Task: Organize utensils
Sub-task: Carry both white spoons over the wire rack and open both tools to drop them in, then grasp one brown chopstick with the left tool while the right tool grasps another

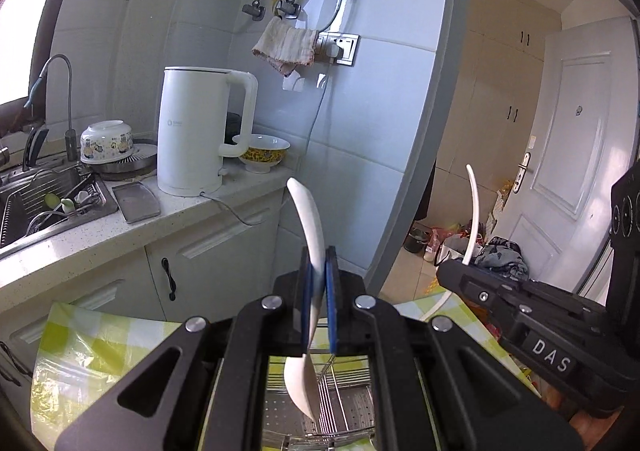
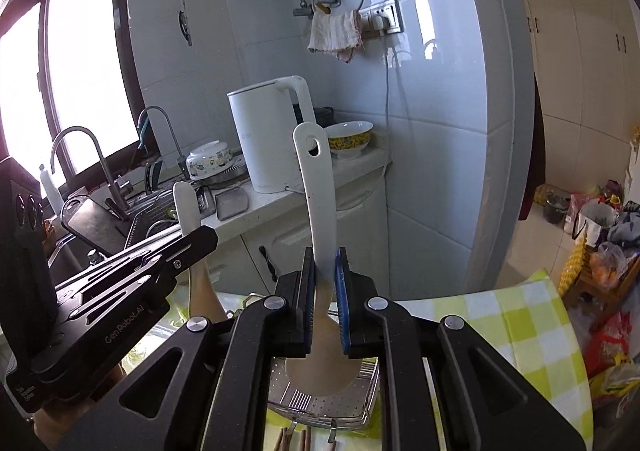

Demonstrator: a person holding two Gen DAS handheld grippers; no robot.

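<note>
My left gripper (image 1: 319, 255) is shut on a white spoon (image 1: 306, 219), handle up, its bowl hanging over a steel utensil rack (image 1: 340, 407). My right gripper (image 2: 325, 257) is shut on a white spatula (image 2: 318, 187), handle with a hole up, its blade over the same rack (image 2: 320, 399). Each gripper shows in the other's view: the right one (image 1: 452, 269) with the spatula (image 1: 474, 211), the left one (image 2: 200, 239) with the spoon (image 2: 186, 207). Both are held above a table with a green checked cloth (image 2: 520, 319). Brown chopsticks (image 2: 296, 441) lie in front of the rack.
A kitchen counter (image 1: 100, 231) behind holds a white kettle (image 1: 196, 131), a yellow bowl (image 1: 262, 155), an upturned bowl (image 1: 106, 141) and a sink (image 1: 44, 199) with taps. Bags and clutter (image 2: 592, 227) lie on the floor by a white door (image 1: 568, 155).
</note>
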